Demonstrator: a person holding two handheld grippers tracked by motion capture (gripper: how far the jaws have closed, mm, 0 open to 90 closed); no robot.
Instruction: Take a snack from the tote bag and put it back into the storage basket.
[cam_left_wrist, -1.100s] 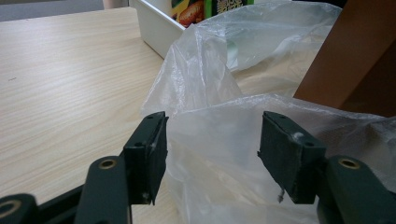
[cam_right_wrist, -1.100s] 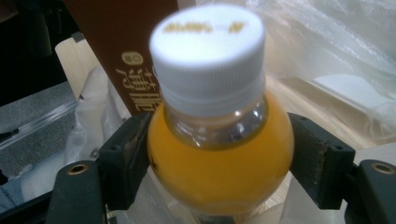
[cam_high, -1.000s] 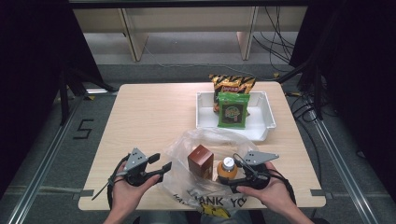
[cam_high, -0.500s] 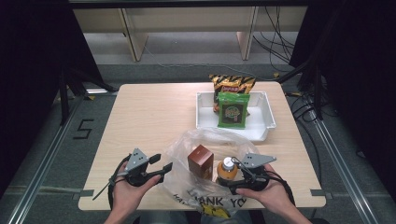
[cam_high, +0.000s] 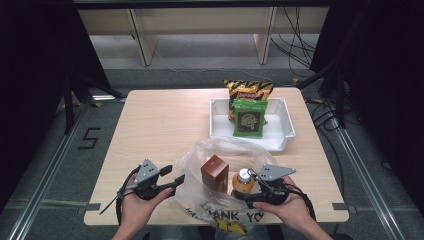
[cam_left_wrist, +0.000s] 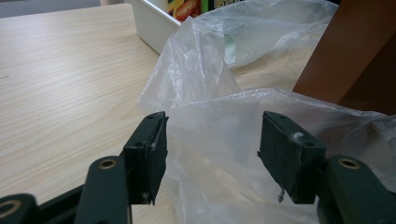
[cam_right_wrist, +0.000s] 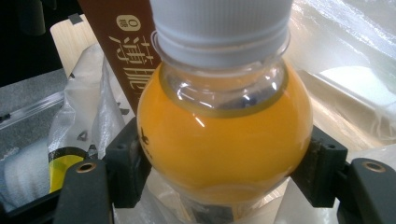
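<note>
Squeezing in on the orange juice bottle (cam_right_wrist: 231, 140), the right gripper (cam_high: 250, 188) has jaws either side of its body, which have just been closing; pads look to be touching it. Bottle stands upright on the clear plastic bag (cam_high: 220, 150), w/ the brown box (cam_high: 214, 172) just beyond it. Left gripper (cam_left_wrist: 212, 154) has jaws apart, bag edge between them, not pinched.
</note>
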